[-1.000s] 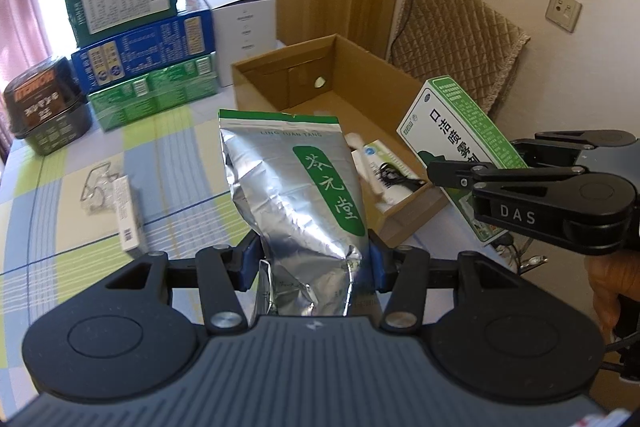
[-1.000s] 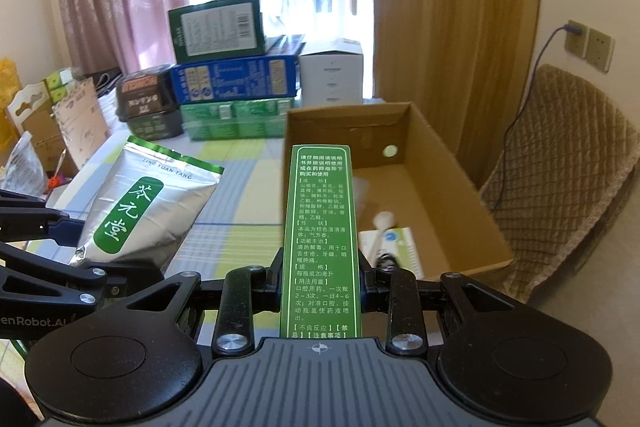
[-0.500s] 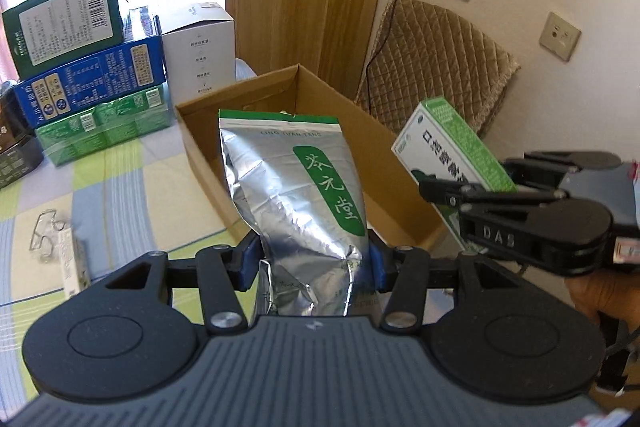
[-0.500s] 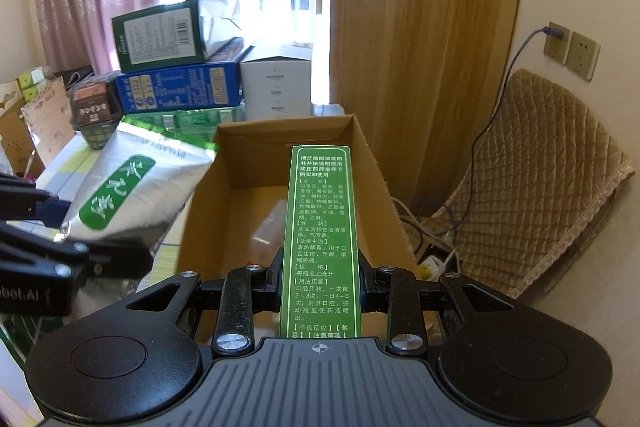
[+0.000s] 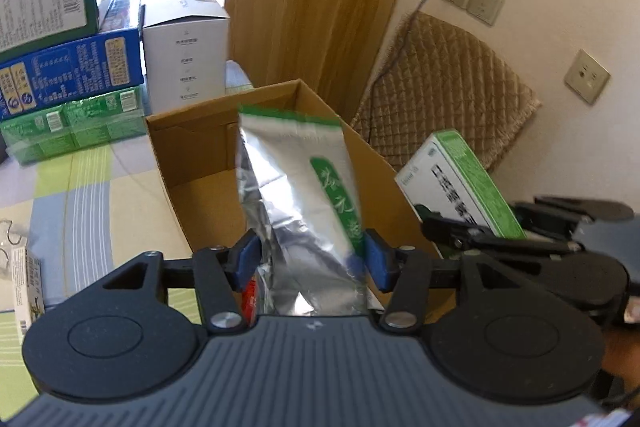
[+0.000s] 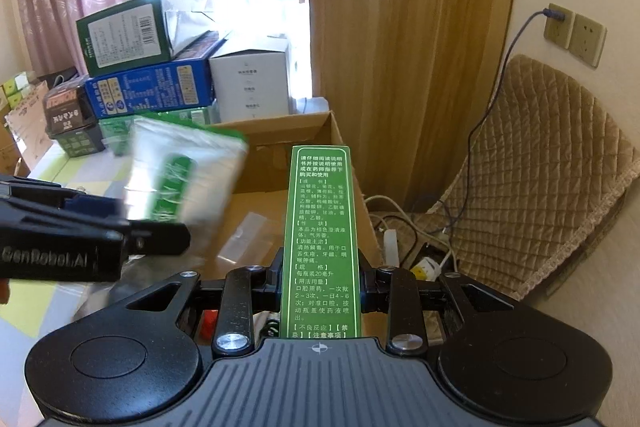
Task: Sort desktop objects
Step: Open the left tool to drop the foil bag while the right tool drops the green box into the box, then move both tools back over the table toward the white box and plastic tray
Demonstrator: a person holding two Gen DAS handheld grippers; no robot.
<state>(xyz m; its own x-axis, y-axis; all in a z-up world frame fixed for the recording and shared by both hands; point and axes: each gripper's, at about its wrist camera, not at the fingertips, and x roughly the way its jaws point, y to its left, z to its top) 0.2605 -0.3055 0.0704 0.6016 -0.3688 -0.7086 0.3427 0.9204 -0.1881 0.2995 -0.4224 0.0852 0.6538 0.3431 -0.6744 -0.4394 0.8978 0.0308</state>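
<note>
A silver foil bag (image 5: 296, 195) with a green label stands tilted between the blue pads of my left gripper (image 5: 312, 259), which is shut on its lower part. The bag hangs over the open cardboard carton (image 5: 192, 155). My right gripper (image 6: 320, 287) is shut on a long green medicine box (image 6: 320, 219) over the carton's (image 6: 280, 135) right wall. In the left wrist view the right gripper (image 5: 432, 223) and its green-and-white box (image 5: 460, 179) are just right of the carton. In the right wrist view the left gripper (image 6: 132, 223) and the blurred bag (image 6: 184, 179) are at the left.
Green, blue and white boxes (image 5: 72, 75) are stacked behind the carton. A small white box (image 5: 28, 283) lies on the checked tablecloth at left. A clear plastic bag (image 6: 248, 235) lies inside the carton. A quilted chair (image 6: 540, 167), cables and a power strip (image 6: 424, 263) are beyond the table's right edge.
Both grippers have carried their loads to the right, over the carton, which now looks closer. The foil bag has tipped sideways in the left jaws.
</note>
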